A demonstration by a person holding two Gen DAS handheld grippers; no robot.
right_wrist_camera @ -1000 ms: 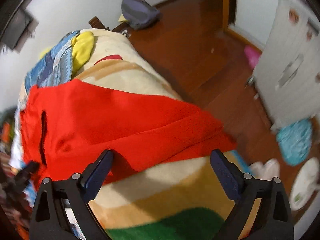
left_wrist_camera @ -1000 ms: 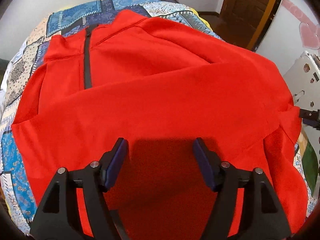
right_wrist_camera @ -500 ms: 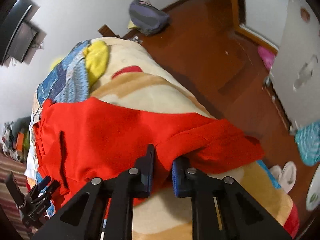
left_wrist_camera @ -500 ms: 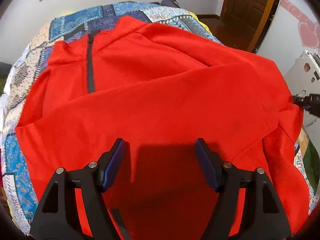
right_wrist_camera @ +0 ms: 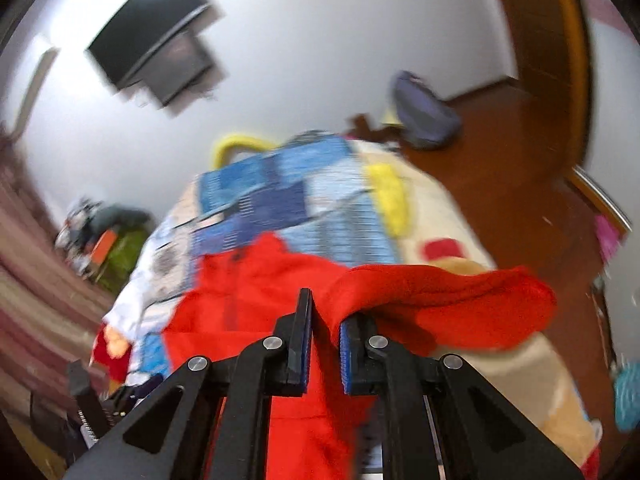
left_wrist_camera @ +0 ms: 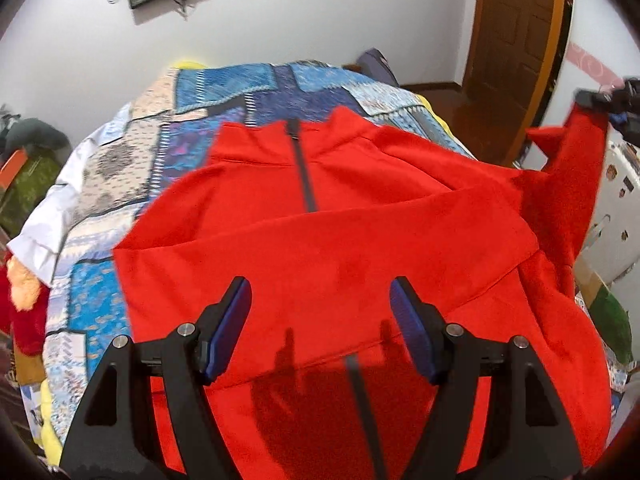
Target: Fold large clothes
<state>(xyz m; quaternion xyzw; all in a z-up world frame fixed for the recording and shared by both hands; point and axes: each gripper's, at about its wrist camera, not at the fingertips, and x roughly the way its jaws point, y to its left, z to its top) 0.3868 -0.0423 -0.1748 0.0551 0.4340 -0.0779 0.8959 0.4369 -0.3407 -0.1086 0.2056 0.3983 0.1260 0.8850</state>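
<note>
One big red fleece top with a dark zip [left_wrist_camera: 328,248] on the patchwork bed quilt [left_wrist_camera: 224,92].
Right hand-held gripper [right_wrist_camera: 324,344] pinches its sleeve [right_wrist_camera: 440,296]; left hand-held gripper [left_wrist_camera: 320,328] hangs wide apart above.

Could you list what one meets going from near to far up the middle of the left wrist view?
Left tool, open above the cloth → red garment → its dark zipper → blue patchwork bedspread → white wall.

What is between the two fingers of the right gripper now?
In the right wrist view, the right gripper is shut on a fold of the red jacket; its sleeve hangs lifted over the bed. Only red cloth fills the narrow gap.
</note>
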